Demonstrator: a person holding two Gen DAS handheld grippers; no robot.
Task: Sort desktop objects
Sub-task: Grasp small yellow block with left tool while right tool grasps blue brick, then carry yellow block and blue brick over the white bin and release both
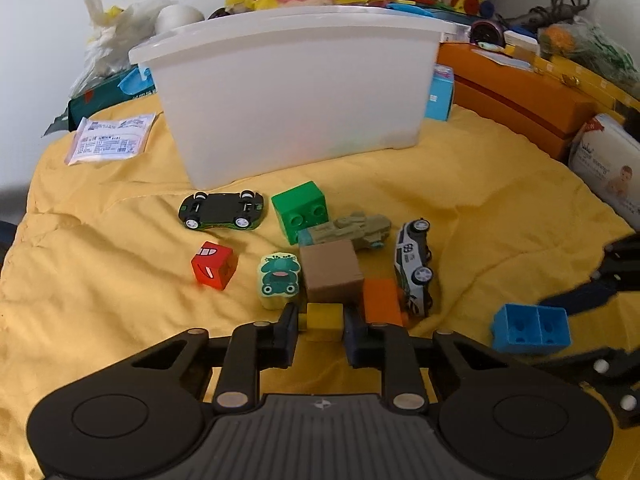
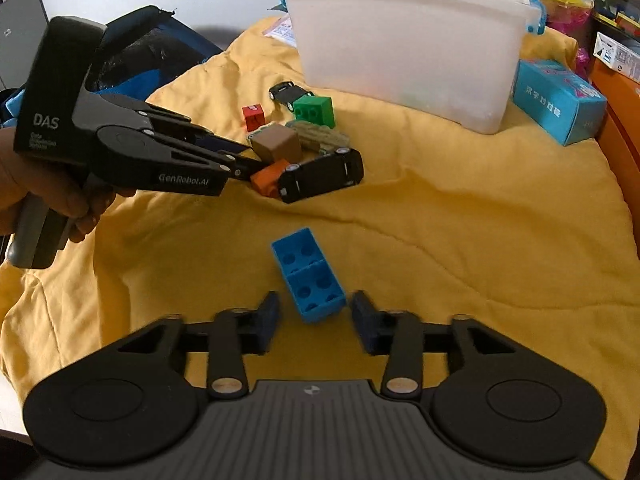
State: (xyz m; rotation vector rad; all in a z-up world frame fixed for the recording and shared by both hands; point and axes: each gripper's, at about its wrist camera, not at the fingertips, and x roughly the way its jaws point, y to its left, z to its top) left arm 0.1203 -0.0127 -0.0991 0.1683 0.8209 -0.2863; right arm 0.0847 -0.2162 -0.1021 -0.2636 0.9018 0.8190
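My left gripper (image 1: 322, 316) is shut on a small yellow block (image 1: 325, 322) at the near edge of a toy pile on the yellow cloth (image 1: 460, 184). The pile holds a brown cube (image 1: 330, 270), an orange block (image 1: 382, 300), a frog block (image 1: 279, 276), a red cube (image 1: 214, 266), a green brick (image 1: 302, 210), an olive toy (image 1: 352, 232) and two toy cars (image 1: 222, 211). My right gripper (image 2: 316, 300) stands open around a blue brick (image 2: 310, 276) lying on the cloth, with gaps on both sides. Behind the pile stands a white bin (image 1: 288, 92).
An orange box (image 1: 516, 92) and a pack of wipes (image 1: 608, 168) line the right edge. A cyan carton (image 2: 558, 100) lies beside the bin, and a white packet (image 1: 110, 138) to its left. Clutter is stacked behind the bin. A hand (image 2: 48, 196) holds the left gripper.
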